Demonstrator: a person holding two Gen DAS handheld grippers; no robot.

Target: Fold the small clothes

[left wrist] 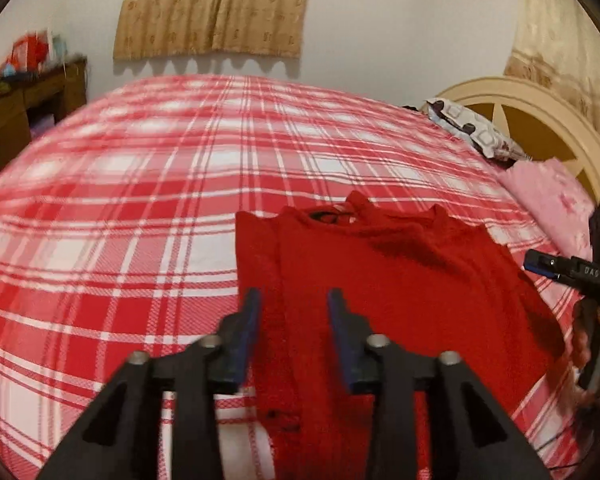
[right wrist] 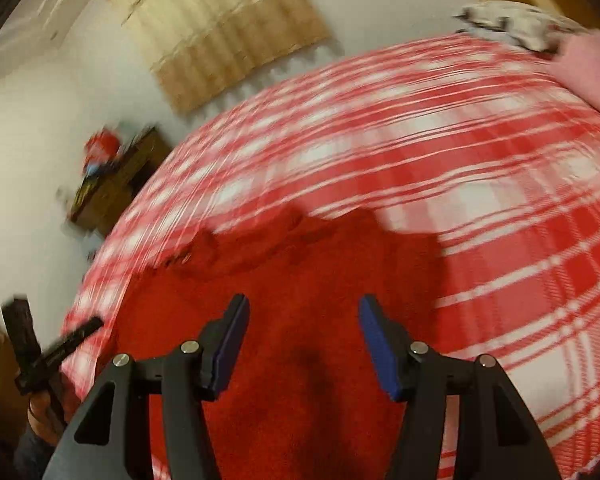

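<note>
- Sweater (left wrist: 400,280) lies flat on the bed (left wrist: 140,200), collar at the far end, long axis running away from you.
- Left gripper (left wrist: 294,300): jaws apart, empty, over its left folded edge.
- Right gripper (right wrist: 302,306): jaws apart, empty, over the body; view blurred.
- Left looks nearer an edge to grab.

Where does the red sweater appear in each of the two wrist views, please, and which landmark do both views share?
Left wrist view: the red sweater lies right of centre on the plaid bedsheet, reaching the bottom edge past the open left gripper.
Right wrist view: the sweater fills the lower centre, behind the open right gripper.
Shared landmark: the beige curtain.
</note>
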